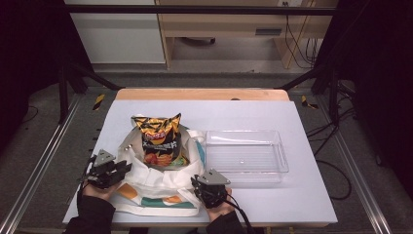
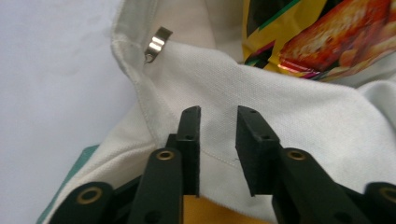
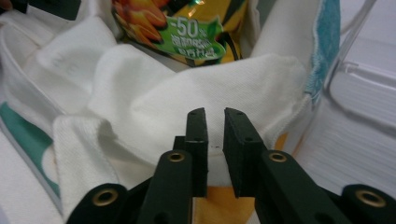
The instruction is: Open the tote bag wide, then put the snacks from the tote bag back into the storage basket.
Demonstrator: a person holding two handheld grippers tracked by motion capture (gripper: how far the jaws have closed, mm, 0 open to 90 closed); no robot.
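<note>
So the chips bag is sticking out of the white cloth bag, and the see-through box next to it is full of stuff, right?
Not quite. The chips bag does stick out of the white cloth bag, but the see-through box beside it is empty. The high view shows only its bare bottom.

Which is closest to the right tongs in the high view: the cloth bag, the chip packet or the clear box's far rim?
1. Cloth bag, right beside the right tongs.
2. Chip packet, standing in the bag, up and left.
3. Clear box's far rim, farthest.
</note>
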